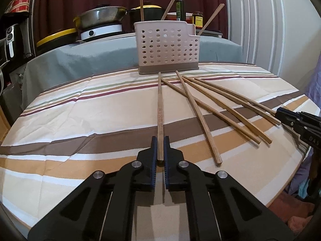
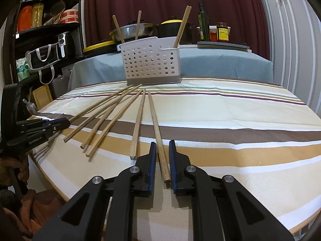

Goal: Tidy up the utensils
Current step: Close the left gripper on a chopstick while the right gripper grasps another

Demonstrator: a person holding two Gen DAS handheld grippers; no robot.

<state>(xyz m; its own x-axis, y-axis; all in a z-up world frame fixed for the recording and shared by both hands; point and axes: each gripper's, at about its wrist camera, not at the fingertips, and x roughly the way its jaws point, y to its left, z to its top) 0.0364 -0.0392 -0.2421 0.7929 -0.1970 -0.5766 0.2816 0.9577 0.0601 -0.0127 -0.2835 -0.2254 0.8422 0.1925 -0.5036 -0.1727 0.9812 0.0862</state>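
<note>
A white perforated utensil holder with a taupe base stands at the far side of the striped tablecloth, with three chopsticks upright in it. Several wooden chopsticks lie fanned out in front of it. My left gripper is shut on the near end of the leftmost chopstick, which points straight at the holder. In the right wrist view, my left gripper is at the left table edge. My right gripper is open, its blue pads either side of the rightmost chopstick with small gaps.
Behind the holder a grey-covered surface carries pots, an oil bottle and a jar. A dark shelf unit stands at the left and white cabinet doors at the right. The table's rounded edge curves close by.
</note>
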